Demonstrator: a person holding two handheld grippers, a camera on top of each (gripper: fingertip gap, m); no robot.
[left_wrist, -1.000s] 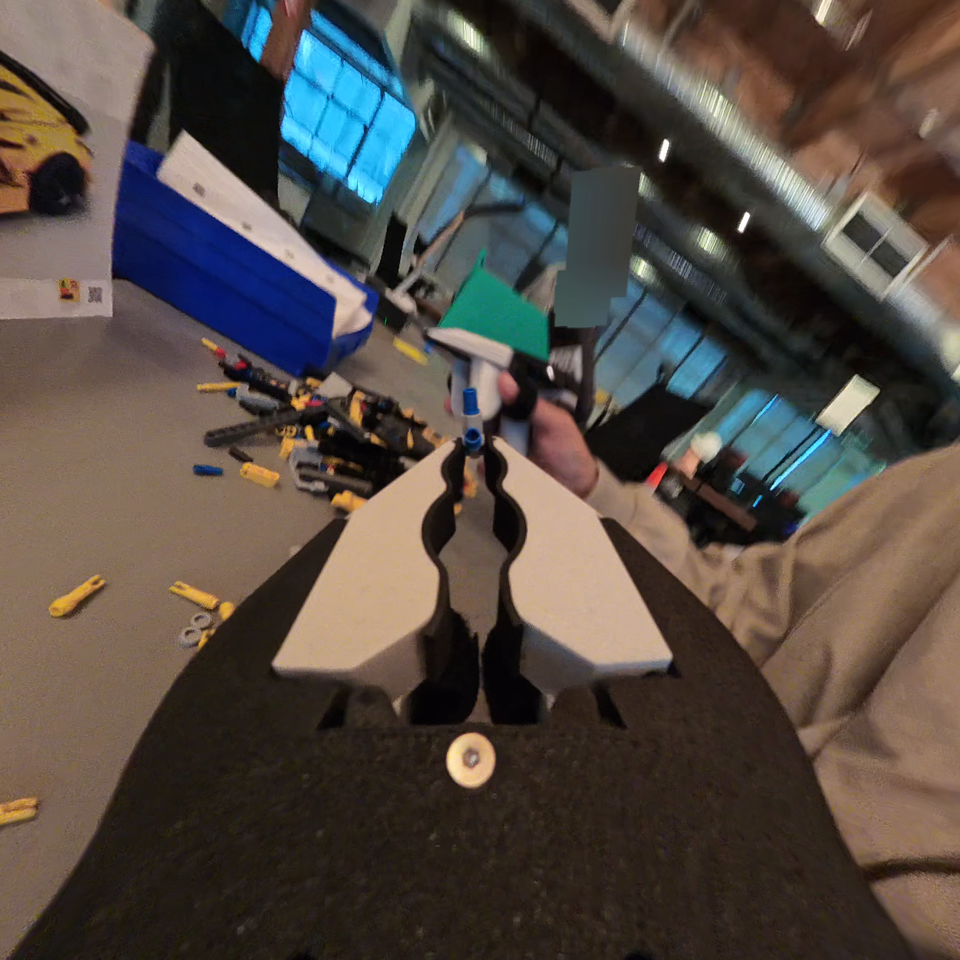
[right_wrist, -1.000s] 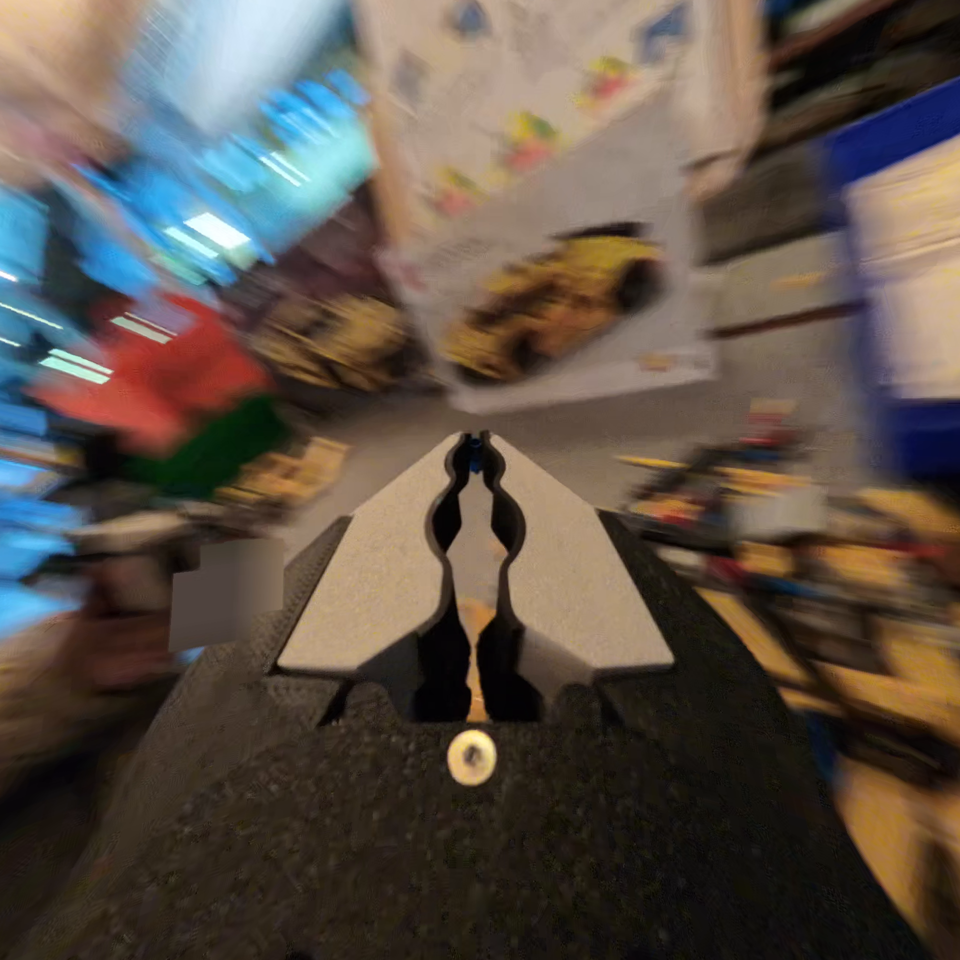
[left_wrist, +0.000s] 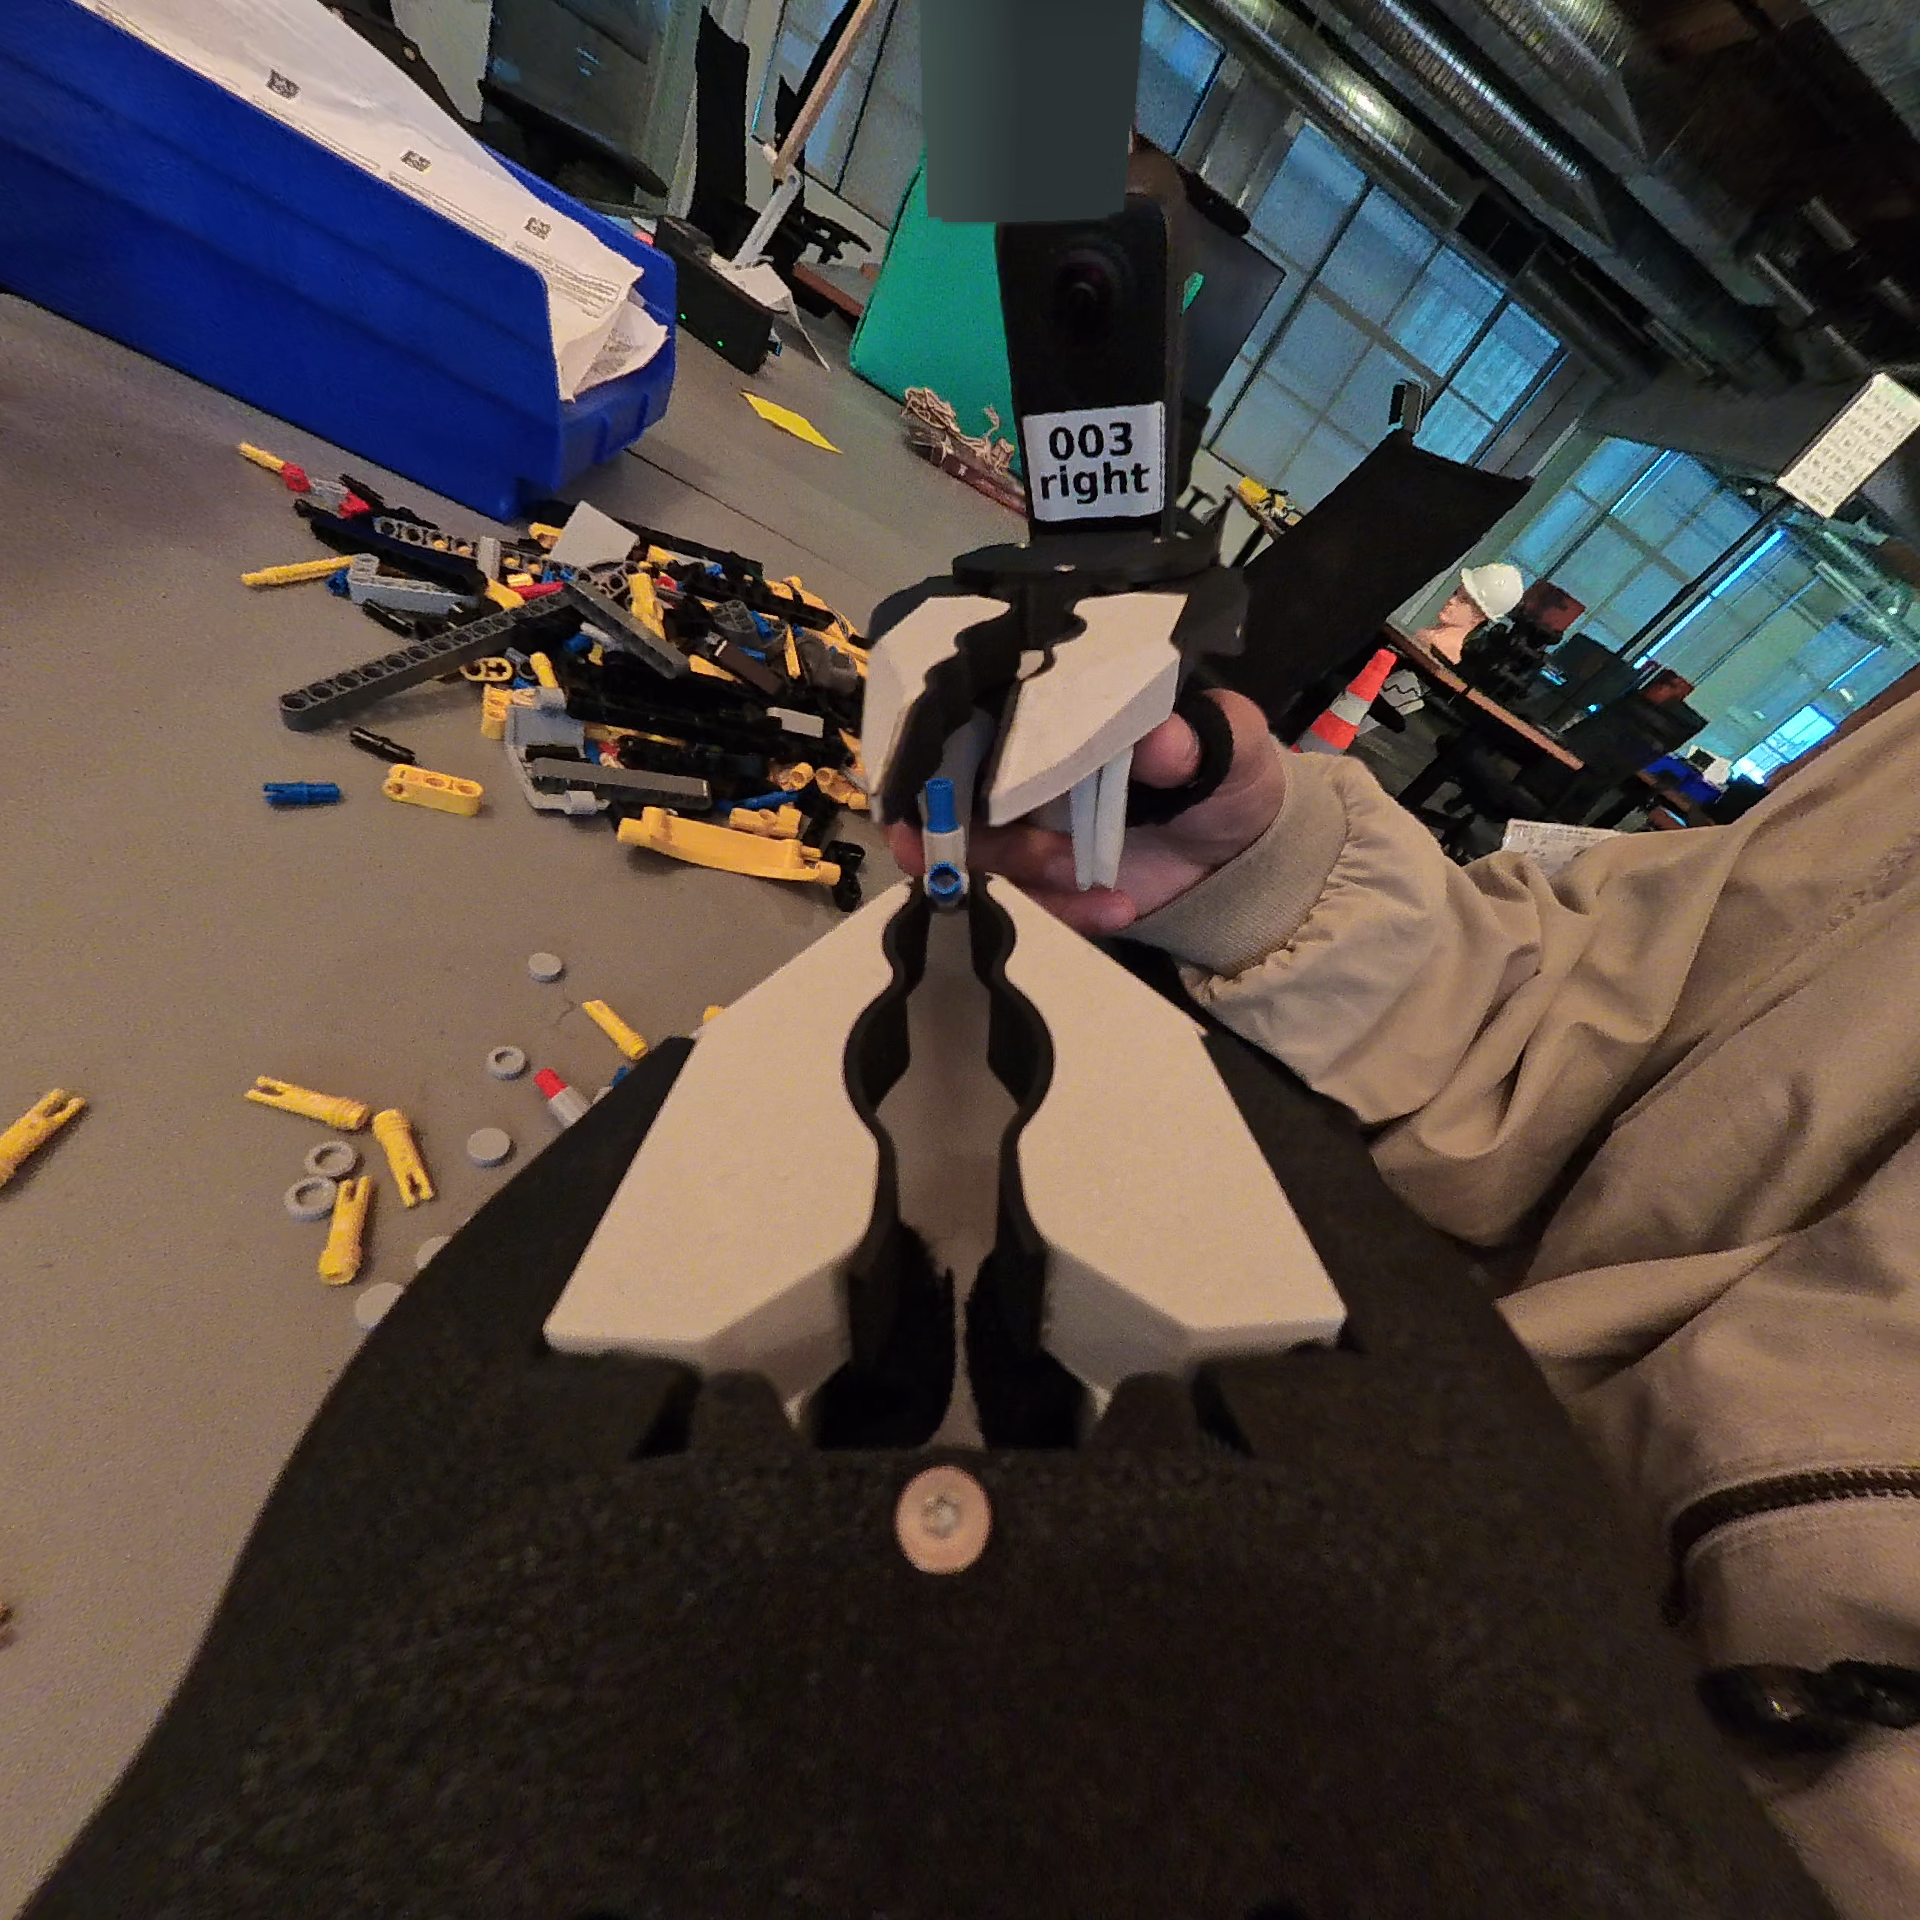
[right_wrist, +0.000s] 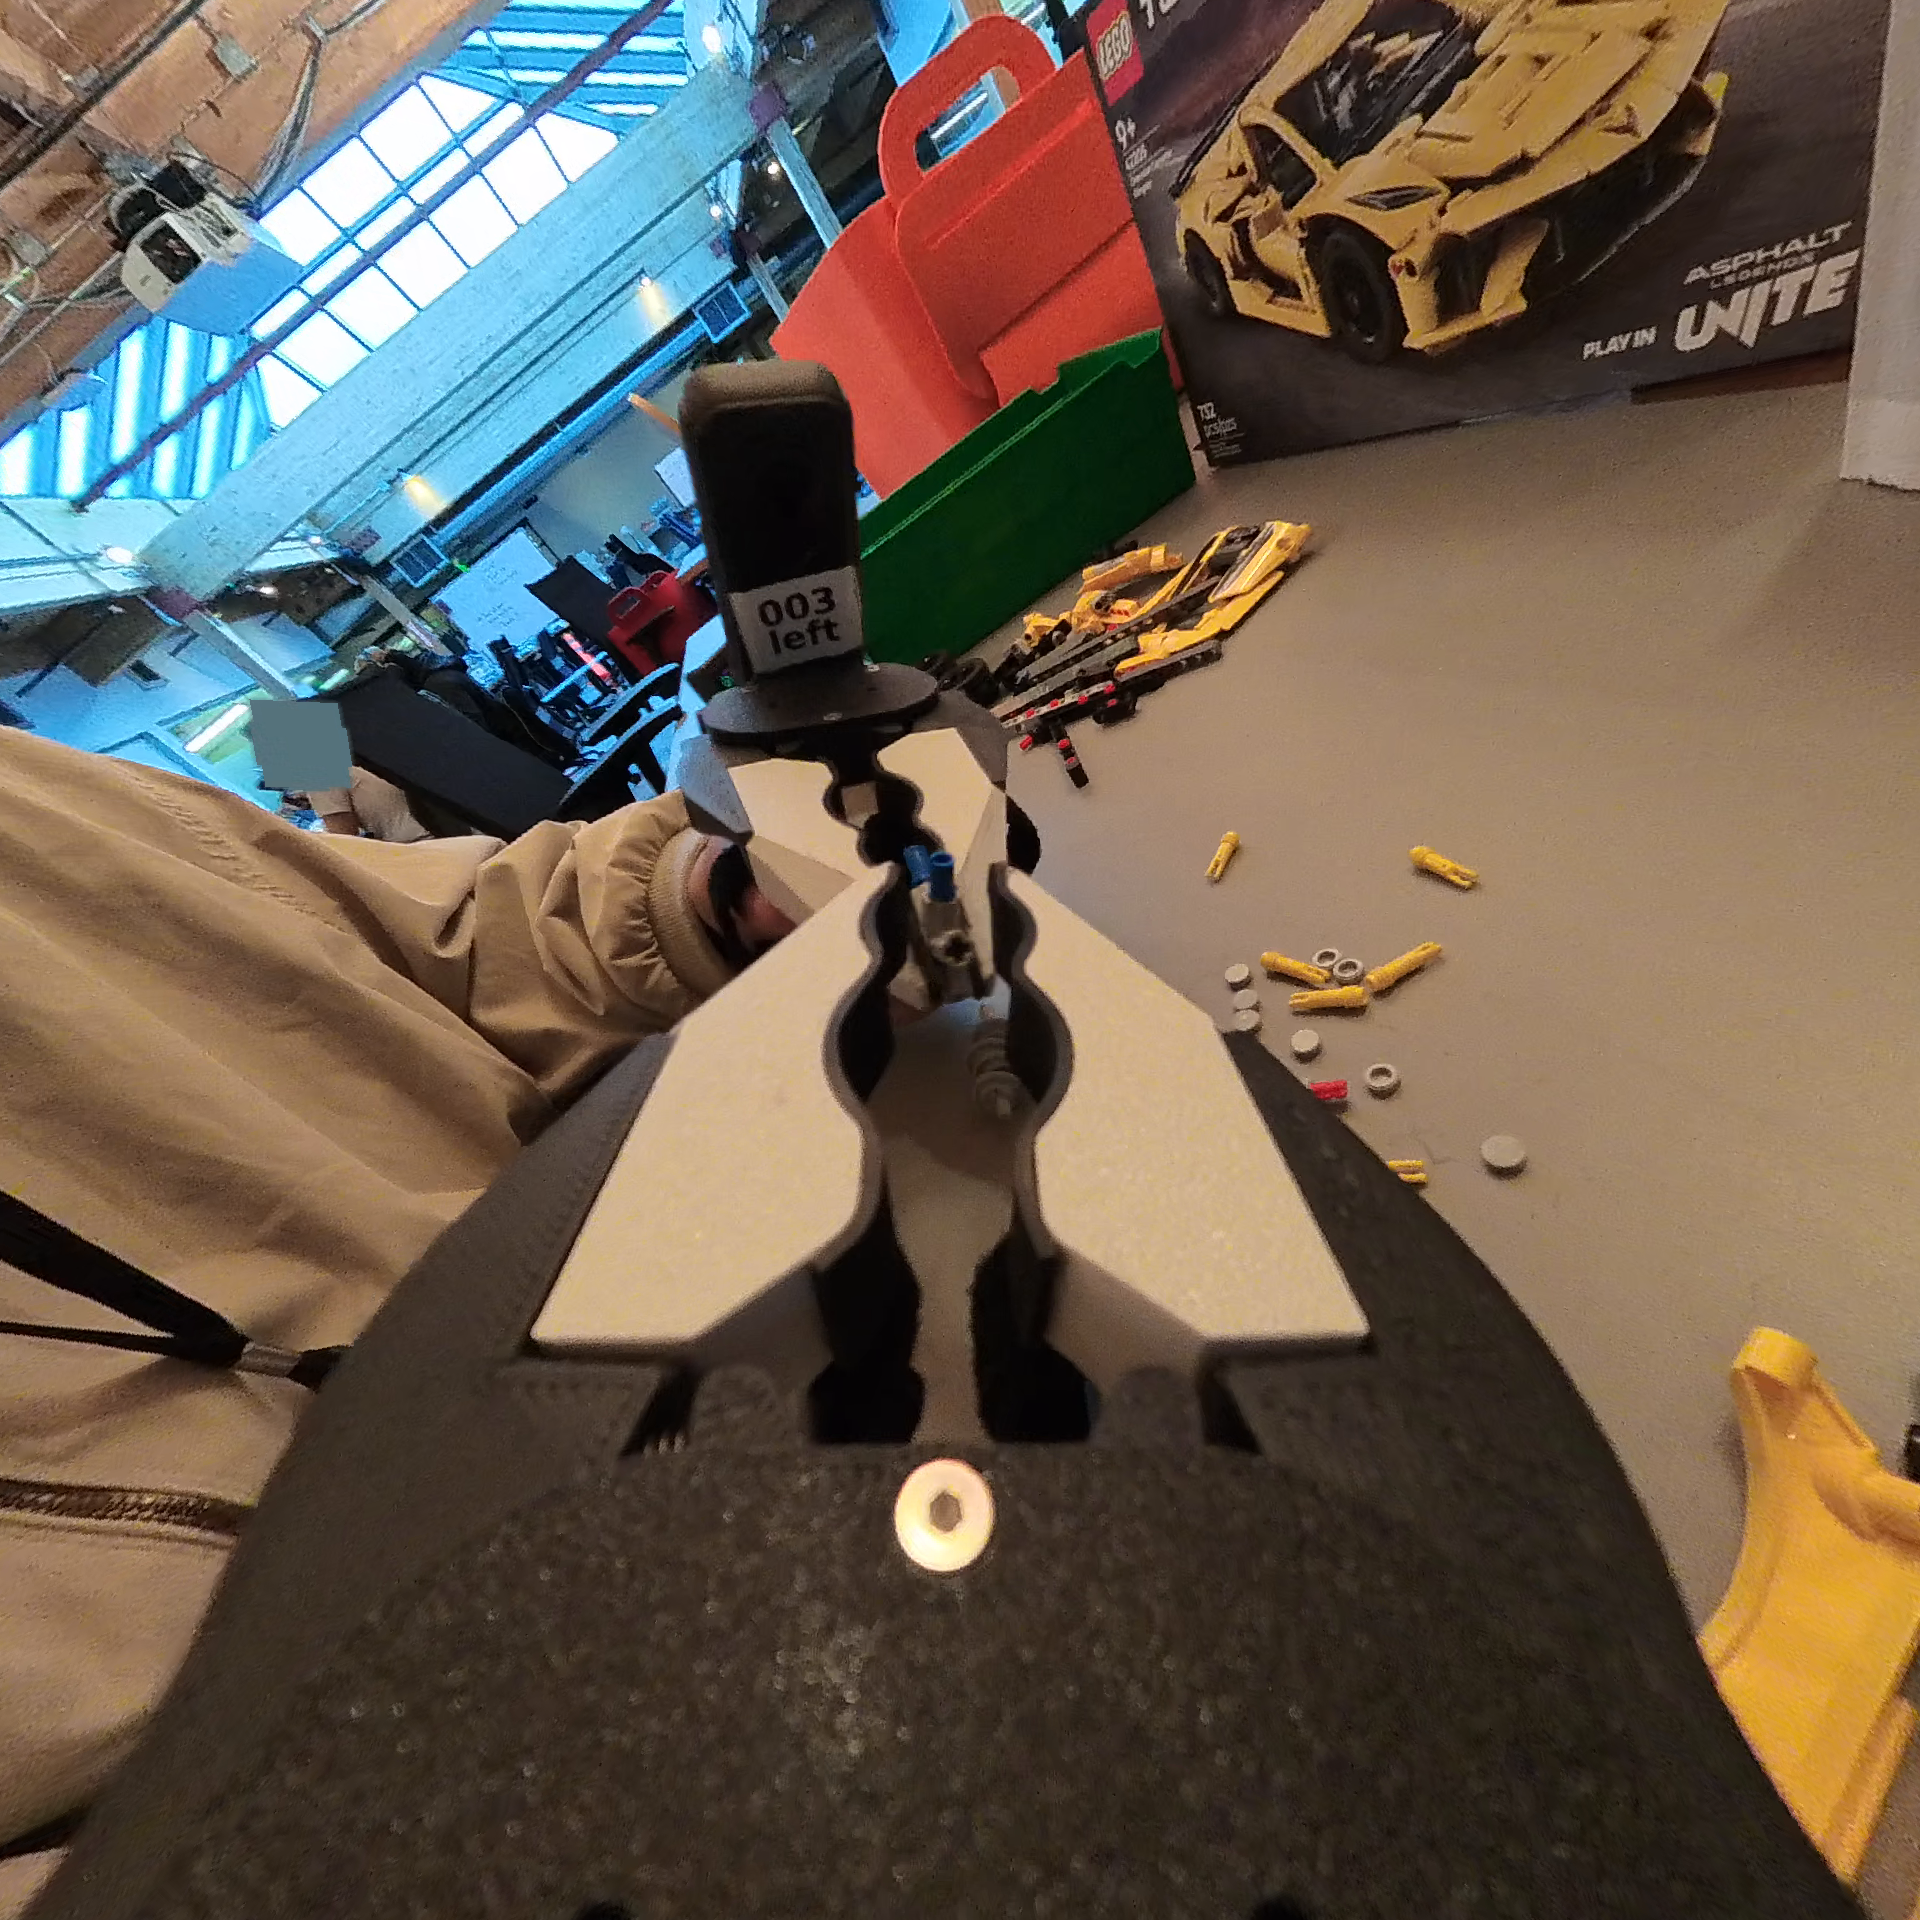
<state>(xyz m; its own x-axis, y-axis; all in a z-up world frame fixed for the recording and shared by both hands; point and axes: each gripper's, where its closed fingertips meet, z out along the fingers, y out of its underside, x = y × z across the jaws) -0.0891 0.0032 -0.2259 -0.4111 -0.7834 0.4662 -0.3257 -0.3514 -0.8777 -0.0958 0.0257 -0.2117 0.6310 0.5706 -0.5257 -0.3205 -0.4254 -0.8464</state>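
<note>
A: What does the left hand-held gripper (left_wrist: 943, 896) have?
B: Its tips are pinched on a small grey connector with blue pins (left_wrist: 941, 844), held up above the grey desk (left_wrist: 156, 935).
A: And the right hand-held gripper (right_wrist: 940, 935)?
B: Tip to tip with the left one, clamped on the same small piece.
A: Around them?
B: A pile of black and yellow building parts (left_wrist: 644, 665) lies before a blue bin (left_wrist: 312, 281); loose yellow pins (right_wrist: 1351, 982) and grey rings are scattered nearby. A box picturing a yellow car (right_wrist: 1455, 208) stands at the back, beside a green bin (right_wrist: 1029, 509).
</note>
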